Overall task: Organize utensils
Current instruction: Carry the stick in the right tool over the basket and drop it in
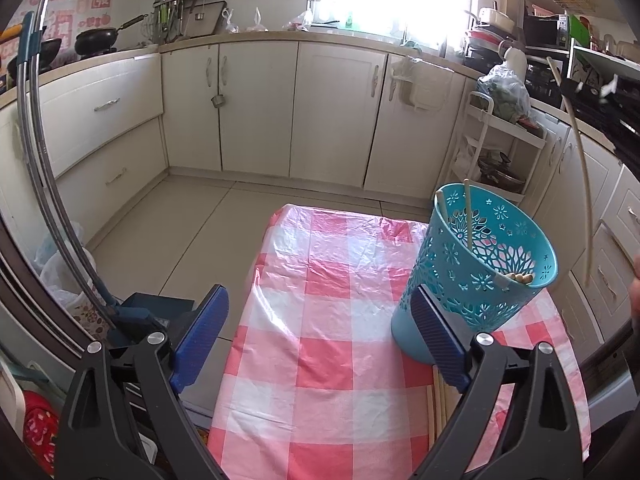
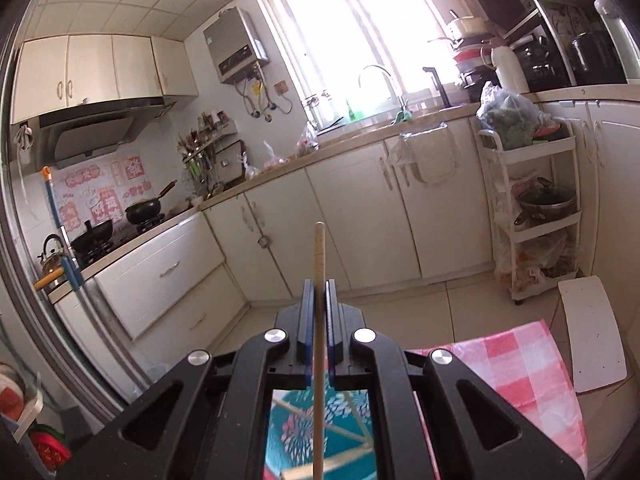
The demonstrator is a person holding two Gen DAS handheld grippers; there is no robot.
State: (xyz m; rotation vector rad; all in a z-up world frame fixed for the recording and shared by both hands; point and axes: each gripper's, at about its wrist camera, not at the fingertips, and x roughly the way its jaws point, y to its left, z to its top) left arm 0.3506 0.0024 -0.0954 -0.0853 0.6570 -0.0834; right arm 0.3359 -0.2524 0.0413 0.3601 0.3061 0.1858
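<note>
Only the left wrist view shows the left gripper [image 1: 320,340] with its ribbed blue pads spread wide and empty over the glossy pink-and-white checked tablecloth [image 1: 320,280], its right pad just beside the perforated teal plastic basket [image 1: 480,272], which stands on the cloth with pale chopsticks [image 1: 466,212] leaning inside. Only the right wrist view shows the right gripper [image 2: 319,292] clamped narrow on one slim wooden chopstick [image 2: 319,248], raised above the basket and pointing toward the cream cabinets [image 2: 360,216].

White cabinets [image 1: 256,108] line a pale tiled floor [image 1: 180,216] under a bright window [image 2: 360,40].
</note>
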